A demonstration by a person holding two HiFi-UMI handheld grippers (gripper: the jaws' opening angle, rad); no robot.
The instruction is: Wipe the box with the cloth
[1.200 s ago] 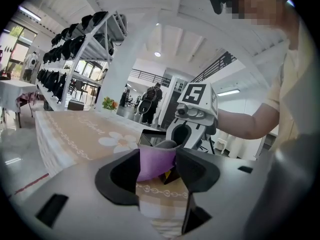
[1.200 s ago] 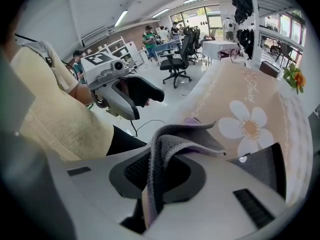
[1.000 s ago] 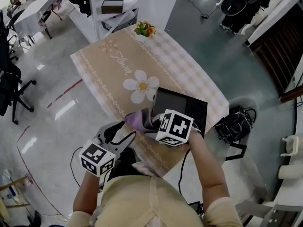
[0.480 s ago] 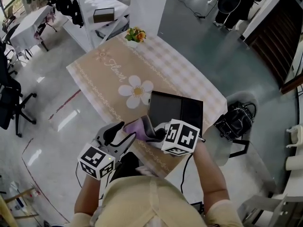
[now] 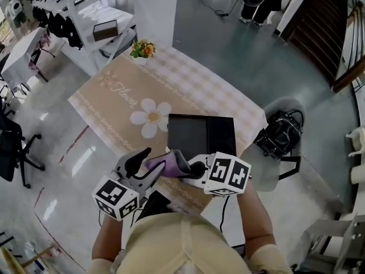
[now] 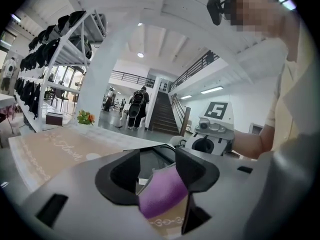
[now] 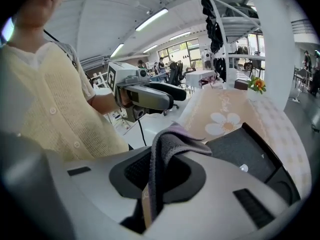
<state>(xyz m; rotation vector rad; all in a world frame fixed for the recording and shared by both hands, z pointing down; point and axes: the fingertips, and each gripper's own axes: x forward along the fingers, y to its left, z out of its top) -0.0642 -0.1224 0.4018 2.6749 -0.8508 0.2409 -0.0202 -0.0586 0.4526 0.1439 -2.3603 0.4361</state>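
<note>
**Cloth held between both claws, wipe stroke not under way**

Step in hand: judged as regripping or spreading the cloth (image 5: pixel 171 164) before a stroke.
- Right claw (image 7: pixel 165 169) was clamped on the cloth. The fabric ran up out of the jaw gap and folded over the top.
- Left claw (image 6: pixel 157 156) had its jaws standing apart. The purple end of the cloth lay in the gap and brushed one jaw. It did not look pinched.

Position:
- The cloth hung low in the head view, at the near-left corner of the box (image 5: pixel 199 135).
- Whether it touched the box could not be told.
- The box lay flat near the centre of the frame, on the near right part of the worktop (image 5: pixel 108 104).

Next move, as a judgement:
- The left claw would either close on the free end or let it drop.
- The cloth would then need to be brought flat onto the lid and drawn across it.
- The right claw would need to keep enough hold that the fabric did not slip out.

Materials:
- Cloth: soft and limp, purple on one face and grey on the other, with a fine napped look. It draped in loose folds.
- Box: low, rectangular and black, with crisp edges. The top was smooth and faintly glossy, with one straight seam across it.
- Worktop covering: a beige cloth with a white daisy print and a pale checked border, lying smooth.
</note>
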